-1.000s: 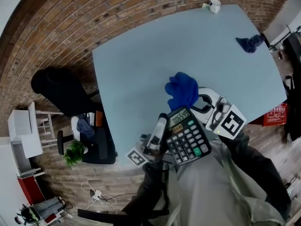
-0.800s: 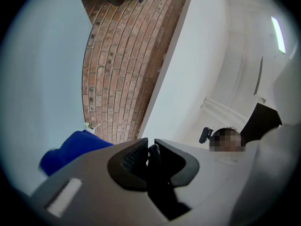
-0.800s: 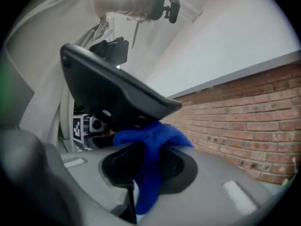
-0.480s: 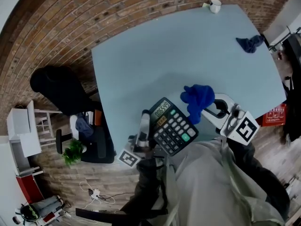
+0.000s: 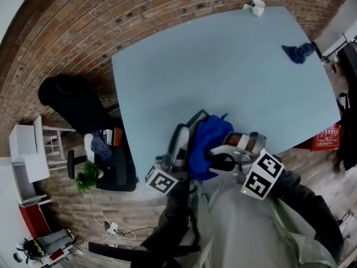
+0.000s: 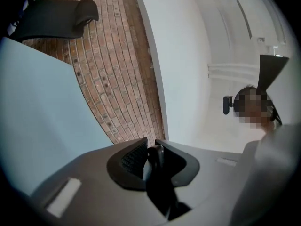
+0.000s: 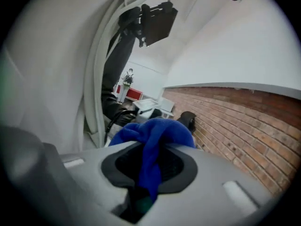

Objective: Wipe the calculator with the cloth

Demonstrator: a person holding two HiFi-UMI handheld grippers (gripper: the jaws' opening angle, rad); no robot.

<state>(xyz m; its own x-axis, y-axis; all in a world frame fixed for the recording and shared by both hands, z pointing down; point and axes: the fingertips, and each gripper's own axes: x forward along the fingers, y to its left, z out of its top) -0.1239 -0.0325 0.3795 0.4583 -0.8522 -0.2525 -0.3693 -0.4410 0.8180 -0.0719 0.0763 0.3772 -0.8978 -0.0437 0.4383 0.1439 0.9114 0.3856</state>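
Observation:
The bright blue cloth [image 5: 207, 139] is bunched over the calculator [image 5: 196, 118], of which only a thin dark rim shows in the head view, just off the table's near edge. My left gripper [image 5: 187, 137] is shut on the calculator, which appears edge-on as a dark slab [image 6: 155, 173] between the pads in the left gripper view. From the right, my right gripper [image 5: 216, 152] presses in, shut on the cloth [image 7: 151, 159]. The cloth spills out over its jaws in the right gripper view. The calculator's keys and display are hidden.
A pale blue table [image 5: 223, 66] stretches ahead over a brick floor. On it lie a second dark blue cloth [image 5: 297, 52] at the far right and a white cup [image 5: 256, 6] at the far edge. A black chair [image 5: 72, 108] and a plant [image 5: 88, 180] stand on the left.
The right gripper swept left with the cloth, from beside the calculator to over its face. The left gripper rolled the calculator, whose keys no longer show.

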